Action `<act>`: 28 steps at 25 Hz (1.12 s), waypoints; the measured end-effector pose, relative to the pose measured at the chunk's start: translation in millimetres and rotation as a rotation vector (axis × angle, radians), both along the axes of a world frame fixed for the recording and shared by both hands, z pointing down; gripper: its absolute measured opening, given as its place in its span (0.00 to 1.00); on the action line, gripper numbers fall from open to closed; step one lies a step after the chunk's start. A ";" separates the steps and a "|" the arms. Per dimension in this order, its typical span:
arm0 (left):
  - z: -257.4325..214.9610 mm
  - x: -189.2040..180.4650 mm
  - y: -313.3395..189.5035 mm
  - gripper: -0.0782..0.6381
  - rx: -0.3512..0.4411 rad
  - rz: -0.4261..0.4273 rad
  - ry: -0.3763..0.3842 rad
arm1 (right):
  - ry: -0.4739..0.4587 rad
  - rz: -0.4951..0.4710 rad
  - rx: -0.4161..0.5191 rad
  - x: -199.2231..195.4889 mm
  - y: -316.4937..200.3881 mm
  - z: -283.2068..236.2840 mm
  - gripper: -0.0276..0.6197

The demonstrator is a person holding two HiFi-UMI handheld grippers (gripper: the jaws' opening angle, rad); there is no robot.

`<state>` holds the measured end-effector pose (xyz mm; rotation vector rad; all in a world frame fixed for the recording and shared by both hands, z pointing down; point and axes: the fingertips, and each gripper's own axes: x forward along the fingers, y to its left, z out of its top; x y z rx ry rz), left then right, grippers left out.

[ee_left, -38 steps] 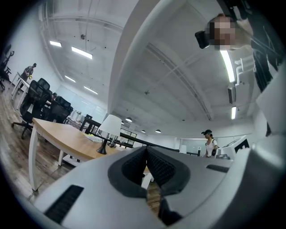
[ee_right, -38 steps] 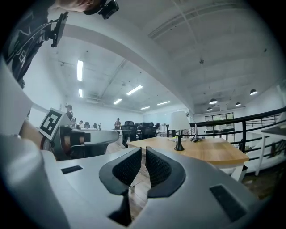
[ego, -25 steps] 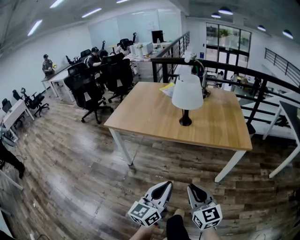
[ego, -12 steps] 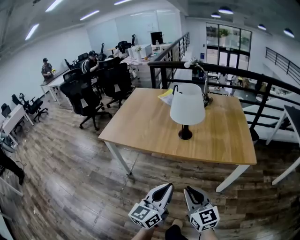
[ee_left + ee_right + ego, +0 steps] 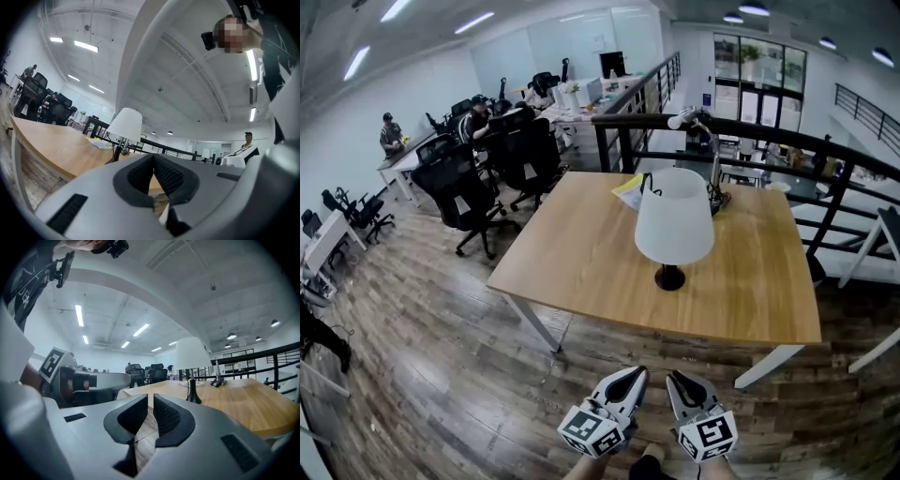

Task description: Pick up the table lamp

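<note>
The table lamp [image 5: 674, 217], a white shade on a black base, stands upright near the middle of the wooden table [image 5: 572, 253]. On the near side, over the plank floor [image 5: 441, 375], the left gripper [image 5: 629, 373] and right gripper [image 5: 679, 379] hang side by side, well apart from the lamp. Both have their jaws together and empty.

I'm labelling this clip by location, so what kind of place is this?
Most likely an open-plan office: rows of desks with black swivel chairs, people seated at them, and a black railing behind the wooden table, suggesting an upper floor.
</note>
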<state>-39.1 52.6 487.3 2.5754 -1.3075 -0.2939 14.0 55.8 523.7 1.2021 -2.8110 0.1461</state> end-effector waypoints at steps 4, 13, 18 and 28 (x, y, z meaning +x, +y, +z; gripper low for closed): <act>3.3 4.5 -22.9 0.12 -0.015 0.004 0.006 | -0.005 0.002 -0.011 3.0 -22.2 3.7 0.12; 6.2 22.6 -52.0 0.12 -0.023 0.033 0.039 | -0.002 0.003 -0.024 8.6 -52.4 14.6 0.12; 14.1 25.9 -59.8 0.12 -0.045 0.047 0.039 | 0.002 0.008 -0.024 9.6 -60.5 18.2 0.12; 11.5 30.0 -104.8 0.12 -0.044 0.110 0.059 | 0.015 0.037 -0.028 2.6 -99.1 21.6 0.12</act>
